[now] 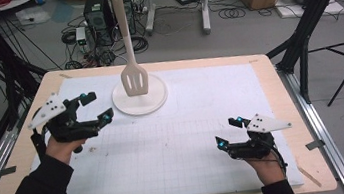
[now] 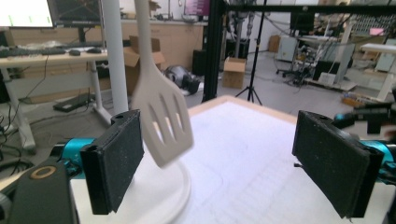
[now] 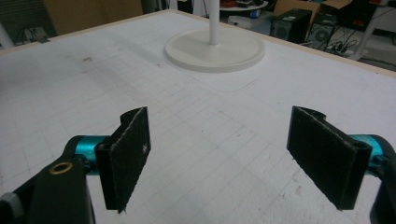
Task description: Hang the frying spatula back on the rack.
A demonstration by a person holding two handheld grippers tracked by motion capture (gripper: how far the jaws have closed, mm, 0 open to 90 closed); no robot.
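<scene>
While spatula (image 2: 163,126) hangs, left claw (image 2: 217,158) beside, empty

High view overhead, both gripper views low, near, sharing round stand base (image 1: 140,103)

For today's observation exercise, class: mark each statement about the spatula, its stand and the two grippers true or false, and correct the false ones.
1. The spatula hangs from the stand above the round base. True.
2. The left gripper is clamped on the spatula. False: its jaws are open and nothing is between them; in the left gripper view the spatula hangs beyond them.
3. The right gripper has open jaws with nothing between them. True.
4. The spatula's blade is solid. False: it has slots.
5. The right gripper is beside the base. False: it is well apart from it, near the table's front right.
</scene>
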